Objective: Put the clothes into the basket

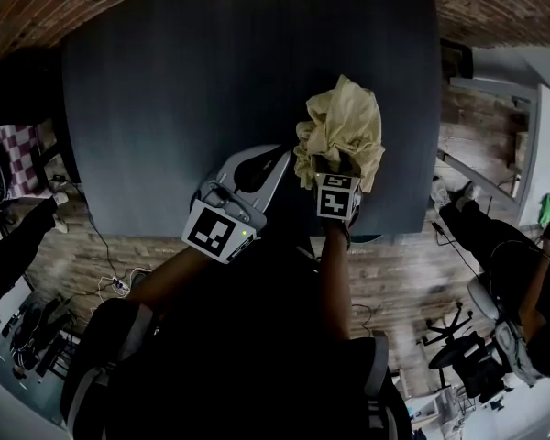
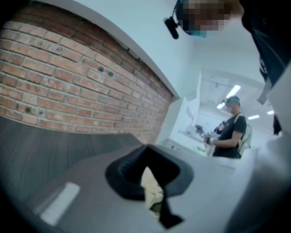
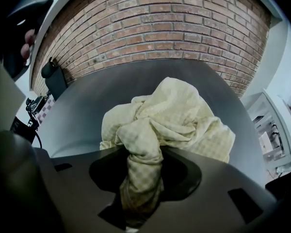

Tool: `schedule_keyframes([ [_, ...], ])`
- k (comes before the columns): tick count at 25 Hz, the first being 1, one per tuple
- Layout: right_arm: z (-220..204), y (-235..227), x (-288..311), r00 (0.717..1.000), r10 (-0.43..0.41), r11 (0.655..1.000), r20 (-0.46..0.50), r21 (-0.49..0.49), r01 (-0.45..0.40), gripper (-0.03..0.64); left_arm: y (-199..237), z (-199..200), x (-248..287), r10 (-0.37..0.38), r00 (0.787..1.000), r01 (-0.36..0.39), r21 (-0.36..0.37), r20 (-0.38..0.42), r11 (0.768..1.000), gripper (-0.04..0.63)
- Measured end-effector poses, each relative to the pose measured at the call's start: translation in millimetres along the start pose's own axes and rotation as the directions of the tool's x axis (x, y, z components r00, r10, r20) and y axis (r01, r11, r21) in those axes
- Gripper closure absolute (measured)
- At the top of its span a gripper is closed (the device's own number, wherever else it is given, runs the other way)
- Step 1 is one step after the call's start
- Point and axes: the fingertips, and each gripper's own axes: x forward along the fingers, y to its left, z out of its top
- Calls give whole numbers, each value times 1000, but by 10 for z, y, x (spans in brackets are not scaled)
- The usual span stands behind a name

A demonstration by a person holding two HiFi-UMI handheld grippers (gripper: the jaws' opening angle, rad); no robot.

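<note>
A crumpled pale yellow checked cloth [image 1: 344, 131] lies on the dark table [image 1: 211, 81] near its front right edge. My right gripper [image 1: 335, 170] points steeply down into the cloth's near side. In the right gripper view a twisted bunch of the cloth [image 3: 140, 164] is pinched between the jaws, and the rest is heaped beyond them. My left gripper [image 1: 277, 165] lies nearly level at the cloth's left edge. In the left gripper view a small fold of the cloth [image 2: 152, 191] sits pinched in its jaws [image 2: 155, 198].
The table's front edge [image 1: 165, 232] runs just under both grippers, with wooden floor [image 1: 412, 273] below it. A brick wall [image 3: 184, 28] stands behind the table. Office chairs [image 1: 477, 337] and a person [image 1: 532, 282] are at the right, and cables [image 1: 115, 282] lie on the floor at the left.
</note>
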Motion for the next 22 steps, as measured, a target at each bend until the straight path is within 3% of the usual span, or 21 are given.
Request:
schedule_keyframes([
  [22,-114,598,-654,991,19,999,129,-30,-15,457,-175,170,-766,-3,996,1,22,85,1000,591],
])
